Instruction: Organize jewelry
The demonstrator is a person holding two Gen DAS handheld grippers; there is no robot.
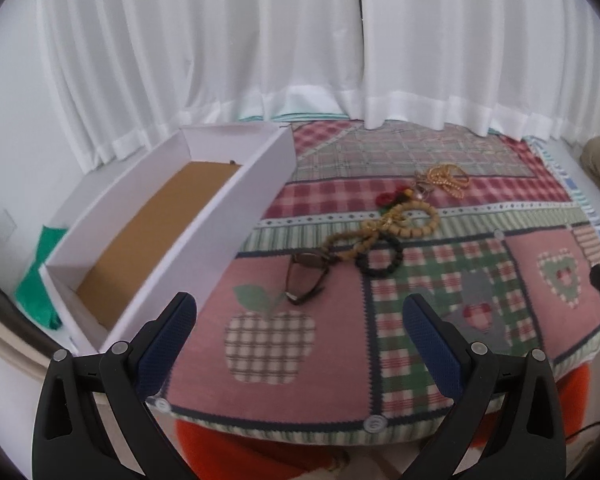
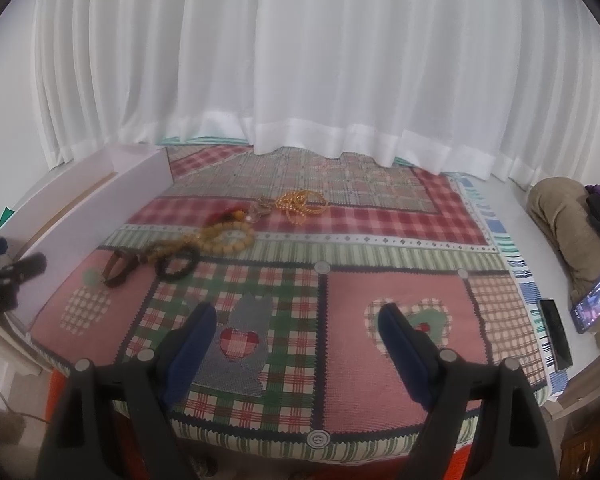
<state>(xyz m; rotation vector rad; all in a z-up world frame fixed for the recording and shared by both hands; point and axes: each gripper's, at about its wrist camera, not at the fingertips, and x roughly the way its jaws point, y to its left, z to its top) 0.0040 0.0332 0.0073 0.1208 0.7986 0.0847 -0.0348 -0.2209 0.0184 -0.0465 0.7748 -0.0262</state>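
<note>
Jewelry lies in a loose pile on a patchwork cloth (image 1: 332,356): a brown strap bracelet (image 1: 306,276), a black bead bracelet (image 1: 382,258), a tan wooden bead string (image 1: 384,226), a small red piece (image 1: 386,199) and a gold chain (image 1: 446,178). A white box (image 1: 172,240) with a brown floor stands open at the left. My left gripper (image 1: 298,316) is open and empty, hovering near the cloth's front edge beside the box. My right gripper (image 2: 296,320) is open and empty over the heart patches; the pile (image 2: 220,236) lies ahead to its left.
White curtains (image 2: 300,60) hang behind the cloth. A green cloth (image 1: 40,280) lies left of the box. A phone (image 2: 594,302), a black remote (image 2: 556,336) and a person's knee (image 2: 560,216) are at the right. The left gripper's tip (image 2: 24,268) shows at the right wrist view's left edge.
</note>
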